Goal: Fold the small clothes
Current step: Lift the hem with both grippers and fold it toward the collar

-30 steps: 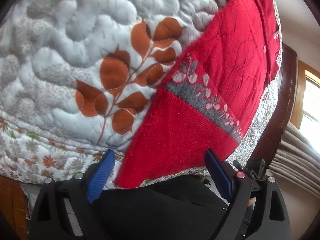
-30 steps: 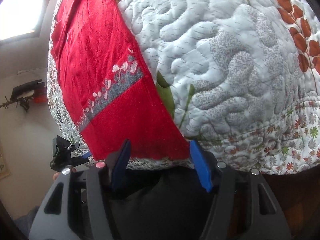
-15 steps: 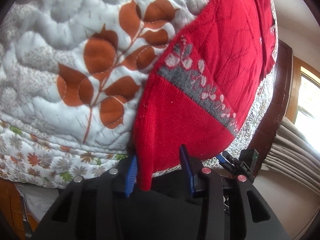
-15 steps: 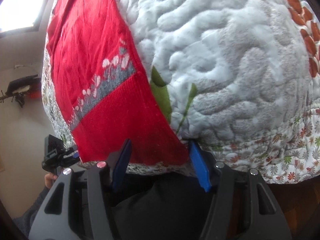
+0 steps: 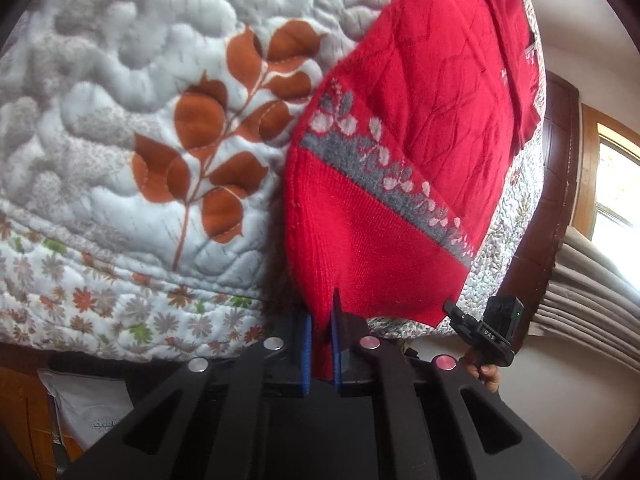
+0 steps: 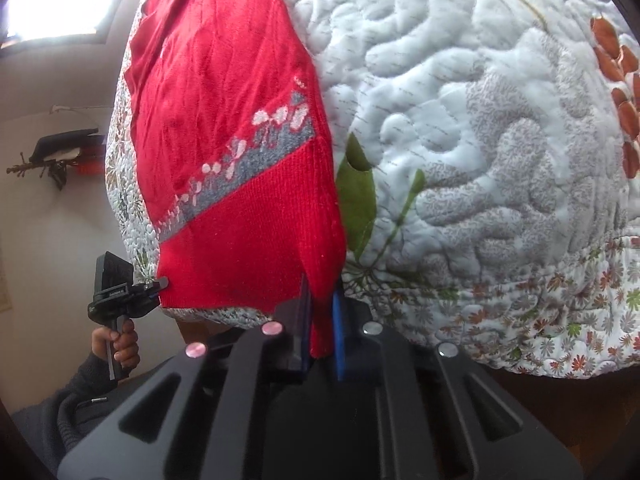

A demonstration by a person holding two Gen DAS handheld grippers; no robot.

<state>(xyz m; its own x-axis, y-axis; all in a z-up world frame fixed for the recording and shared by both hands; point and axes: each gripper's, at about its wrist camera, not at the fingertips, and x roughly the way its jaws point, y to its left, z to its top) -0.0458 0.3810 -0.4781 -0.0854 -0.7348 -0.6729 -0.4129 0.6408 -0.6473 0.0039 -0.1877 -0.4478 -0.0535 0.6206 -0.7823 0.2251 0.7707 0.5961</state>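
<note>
Sweater (image 5: 420,152), red knit, one item. Grey band with pale leaf motifs across it, ribbed hem below. Lies spread on quilt (image 5: 140,80), running from the near bed edge toward 12 o'clock; the near hem is lifted into a peak at each clamped corner.

Left gripper (image 5: 320,344): blue pads closed narrow on the hem corner at 6 o'clock in its own view, red cloth pinched between them. Sweater body extends toward 1 o'clock from there.

Right gripper (image 6: 322,336): blue pads likewise closed narrow on the opposite hem corner at 6 o'clock in its view, a strip of red cloth held between them. Sweater body extends toward 11 o'clock.

Quilt: white-grey, stitched in wavy ridges, rust-orange leaf sprig (image 5: 216,140) at 10 o'clock of the left grip, green leaf print (image 6: 356,196) just beside the sweater's edge in the right view, floral border along the near side.

Hand (image 6: 118,344), dark sleeve, grips the left tool's handle at 8 o'clock in the right view.

Window (image 5: 616,188) and curtain (image 5: 592,292) at 3 o'clock in the left view.
</note>
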